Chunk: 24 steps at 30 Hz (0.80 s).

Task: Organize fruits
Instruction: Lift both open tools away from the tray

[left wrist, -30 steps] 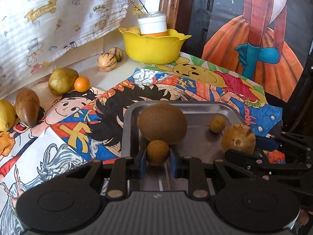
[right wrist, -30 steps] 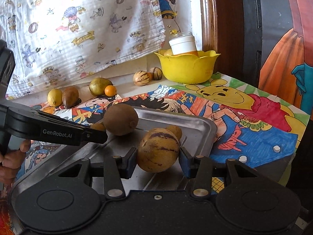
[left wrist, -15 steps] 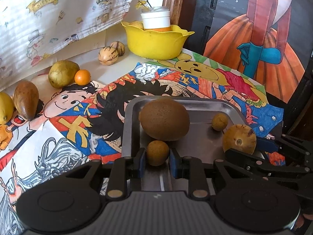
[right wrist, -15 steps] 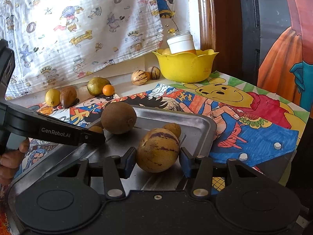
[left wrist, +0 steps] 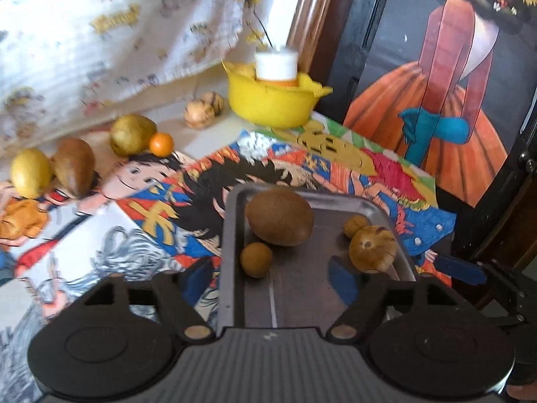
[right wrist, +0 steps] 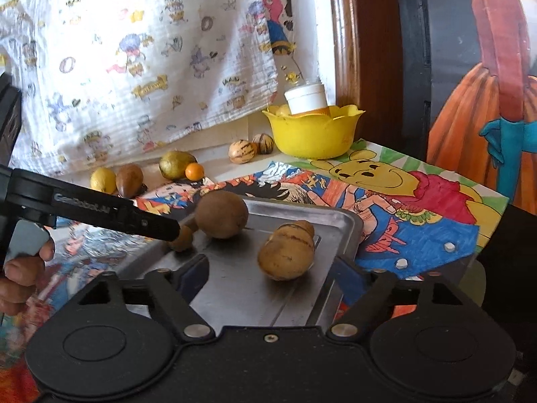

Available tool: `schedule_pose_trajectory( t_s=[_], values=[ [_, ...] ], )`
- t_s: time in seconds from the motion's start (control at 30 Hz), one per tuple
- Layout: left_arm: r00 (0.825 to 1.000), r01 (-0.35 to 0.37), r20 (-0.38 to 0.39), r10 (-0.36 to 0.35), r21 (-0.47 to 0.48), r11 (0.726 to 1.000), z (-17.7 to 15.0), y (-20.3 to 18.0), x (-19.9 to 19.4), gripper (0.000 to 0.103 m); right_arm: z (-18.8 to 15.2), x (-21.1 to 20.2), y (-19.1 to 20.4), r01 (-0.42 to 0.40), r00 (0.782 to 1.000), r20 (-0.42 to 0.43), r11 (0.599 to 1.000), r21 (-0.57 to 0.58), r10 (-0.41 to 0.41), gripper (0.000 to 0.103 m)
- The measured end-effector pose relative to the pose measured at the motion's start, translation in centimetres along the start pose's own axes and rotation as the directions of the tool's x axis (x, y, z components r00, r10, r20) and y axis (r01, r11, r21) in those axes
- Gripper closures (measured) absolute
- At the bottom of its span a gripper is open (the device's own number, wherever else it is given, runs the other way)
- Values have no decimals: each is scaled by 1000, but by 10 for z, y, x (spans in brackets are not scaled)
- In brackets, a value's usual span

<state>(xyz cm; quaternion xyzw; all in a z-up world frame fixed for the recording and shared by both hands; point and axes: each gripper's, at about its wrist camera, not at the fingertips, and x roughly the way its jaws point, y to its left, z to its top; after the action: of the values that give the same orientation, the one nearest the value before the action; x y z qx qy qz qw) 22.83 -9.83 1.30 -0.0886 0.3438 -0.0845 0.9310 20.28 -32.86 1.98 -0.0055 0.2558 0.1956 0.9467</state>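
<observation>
From the left wrist view, the left gripper [left wrist: 272, 277] hovered low over the near edge of the metal tray [left wrist: 231, 235], its fingers spread wide and holding nothing. The small round brown fruit [left wrist: 256, 259] lay loose on the tray between the spread fingers and ahead of them, just beside the large brown fruit [left wrist: 279, 216]. Toward the tray's right edge sat the striped yellow fruit [left wrist: 372, 249], with another small fruit [left wrist: 355, 225] touching it from behind. Farther back on the table stood a yellow bowl [left wrist: 272, 105].

From the right wrist view, the right gripper [right wrist: 270, 273] was held level above the tray's [right wrist: 349, 228] near right corner, its fingers likewise parted and gripping nothing. The striped yellow fruit [right wrist: 287, 253] rested on the tray between the open fingers, apart from both. The left gripper [right wrist: 161, 226] reached in from the left edge, held in the person's hand [right wrist: 20, 275], its tip beside the small round brown fruit [right wrist: 183, 237] and the large brown fruit [right wrist: 221, 214].
</observation>
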Motion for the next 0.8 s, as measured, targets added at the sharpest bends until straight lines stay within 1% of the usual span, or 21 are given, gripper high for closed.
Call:
schedule_pose_trajectory(
  t_s=[0.03,0.07,0.1,0.13,0.17,0.23,0.37,0.57,0.7,0.8],
  values=[
    [1000,-3,9,3,0,1000,0,1,-7,15,0,-5,3,1,1000,7,1000,9,-1,14],
    [1000,-6,19,6,2,1000,-1,2,-14,13,0,-11,6,1,1000,16,1000,17,-2,10],
    [1000,-7,25,7,4,1000,-1,3,-21,9,0,-17,10,3,1000,22,1000,23,-3,6],
    [999,-9,35,9,8,1000,-2,4,-29,3,0,-23,13,5,1000,28,1000,26,-6,4],
    [999,-15,47,15,13,1000,-3,5,-36,1,0,-29,17,10,999,34,1000,26,-11,3],
    [997,-30,77,28,30,999,-7,7,-51,0,0,-41,25,19,999,45,1000,24,-20,1],
    [994,-43,99,38,51,998,-14,13,-75,0,0,-61,43,45,998,39,999,23,-45,1],
    [996,-70,69,64,84,994,-39,27,-97,0,-12,-82,72,125,992,-34,992,10,-124,1],
    [995,-85,58,78,123,989,-57,33,-109,0,-24,-92,91,143,987,-67,990,-5,-143,1],
    [992,-118,62,110,149,982,-68,37,-117,0,-31,-97,103,151,984,-93,989,-3,-151,1]
  ],
)
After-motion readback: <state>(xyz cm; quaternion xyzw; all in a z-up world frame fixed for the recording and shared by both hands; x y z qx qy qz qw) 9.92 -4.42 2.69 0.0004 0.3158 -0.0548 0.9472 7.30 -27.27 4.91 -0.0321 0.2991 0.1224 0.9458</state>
